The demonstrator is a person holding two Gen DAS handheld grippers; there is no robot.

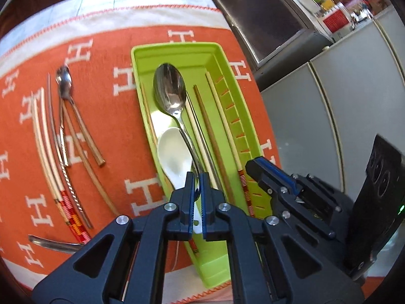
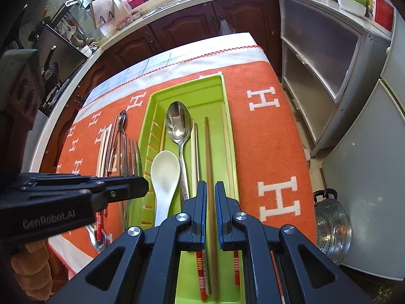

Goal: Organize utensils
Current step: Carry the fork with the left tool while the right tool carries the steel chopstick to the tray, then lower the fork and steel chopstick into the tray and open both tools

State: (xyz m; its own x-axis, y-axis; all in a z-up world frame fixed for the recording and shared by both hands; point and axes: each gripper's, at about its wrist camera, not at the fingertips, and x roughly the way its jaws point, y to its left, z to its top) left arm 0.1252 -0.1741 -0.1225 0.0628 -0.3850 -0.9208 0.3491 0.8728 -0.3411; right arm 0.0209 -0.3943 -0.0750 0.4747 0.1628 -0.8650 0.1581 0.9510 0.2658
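Note:
A lime green tray [image 1: 174,50] [image 2: 227,116] lies on the orange cloth. In it lie a large metal spoon [image 1: 168,88] [image 2: 178,124], a white spoon [image 1: 174,158] [image 2: 164,172], a brown chopstick [image 1: 212,136] [image 2: 208,162] and pale chopsticks [image 1: 222,119]. My left gripper [image 1: 197,185] is nearly shut around the metal spoon's handle, low over the tray's near end. My right gripper [image 2: 209,197] stands slightly open astride the brown chopstick; it also shows at the tray's right rim in the left wrist view [image 1: 268,174].
Left of the tray on the cloth [image 1: 114,116] lie a small spoon [image 1: 64,81], loose chopsticks [image 1: 48,152], a twisted metal stick and a fork [image 2: 131,157]. Grey cabinets [image 2: 329,88] and a steel steamer pot [image 2: 331,228] stand right of the table.

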